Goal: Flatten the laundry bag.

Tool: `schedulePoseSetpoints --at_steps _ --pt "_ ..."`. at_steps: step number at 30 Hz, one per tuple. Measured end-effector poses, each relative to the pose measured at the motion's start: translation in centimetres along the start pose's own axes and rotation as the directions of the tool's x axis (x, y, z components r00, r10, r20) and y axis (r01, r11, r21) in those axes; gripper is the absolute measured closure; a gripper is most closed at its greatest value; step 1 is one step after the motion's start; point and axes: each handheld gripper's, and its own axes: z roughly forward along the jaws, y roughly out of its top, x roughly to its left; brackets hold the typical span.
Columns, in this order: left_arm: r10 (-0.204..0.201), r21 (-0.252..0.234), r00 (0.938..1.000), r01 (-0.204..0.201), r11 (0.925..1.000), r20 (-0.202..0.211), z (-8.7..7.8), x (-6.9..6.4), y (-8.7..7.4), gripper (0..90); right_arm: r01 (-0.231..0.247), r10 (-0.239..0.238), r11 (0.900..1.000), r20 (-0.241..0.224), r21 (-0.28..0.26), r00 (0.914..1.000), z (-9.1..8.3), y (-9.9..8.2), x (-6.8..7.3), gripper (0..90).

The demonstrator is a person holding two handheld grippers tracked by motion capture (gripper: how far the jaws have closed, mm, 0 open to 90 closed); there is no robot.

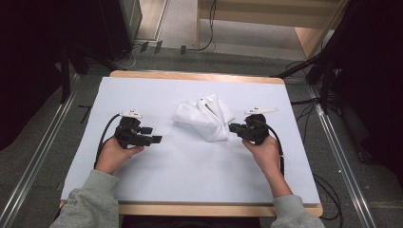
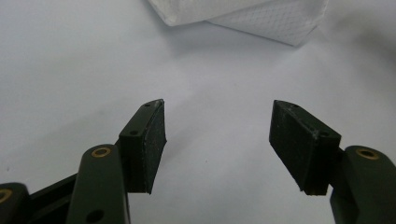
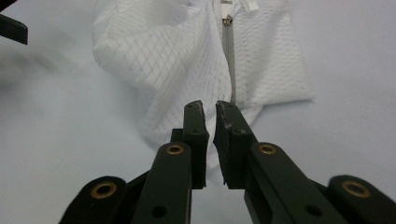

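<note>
High view: overhead, looks forward-down on whole counter. Gripper views: low, close, along fingers. All share white bag at 12 o'clock.

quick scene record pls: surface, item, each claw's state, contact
surface: table with a wooden edge, under a white sheet
item: white mesh bag with a zipper, crumpled, near the table's middle
left claw: open, jaws wide apart, nothing between them, apart from the bag
right claw: jaws nearly together, pinched on the near edge of the bag's mesh
hands: left hand and right hand, one on each claw
unclear: how much fabric sits between the right pads
</note>
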Motion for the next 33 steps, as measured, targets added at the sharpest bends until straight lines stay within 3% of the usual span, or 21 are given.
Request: schedulePoseSetpoints --at_steps 4,5,10,20,28,33 --pt "-0.01 -0.01 0.9999 0.01 0.9999 -0.008 -0.6 0.0 -0.5 37.0 0.001 0.0 0.9997 -0.027 0.025 0.9996 1.8 0.6 0.2 87.1" --pt "-0.015 -0.013 0.9997 0.014 0.9998 -0.017 -0.8 0.1 -0.7 37.0 0.009 -0.007 0.9992 -0.04 0.04 0.9992 2.8 0.9 0.7 87.2" --pt "-0.029 -0.025 0.9992 0.029 0.9993 -0.028 -1.5 0.3 -1.3 37.0 0.045 -0.041 0.997 -0.067 0.063 0.9969 4.4 1.3 2.0 87.8" --pt "-0.031 -0.031 0.999 0.03 0.9991 -0.032 -1.7 0.2 -1.3 37.0 0.106 -0.095 0.99 -0.117 0.093 0.9886 6.1 1.1 4.6 88.4" --pt "-0.022 -0.031 0.9995 0.021 0.9993 -0.023 -1.4 -0.2 -1.1 37.0 0.129 -0.107 0.9833 -0.168 0.128 0.98 7.8 0.5 6.6 88.3" --pt "0.003 -0.025 0.9999 -0.003 0.9997 -0.013 -1.1 -0.6 -0.8 37.0 0.144 -0.12 0.9803 -0.172 0.135 0.9777 7.9 0.5 7.1 88.3"
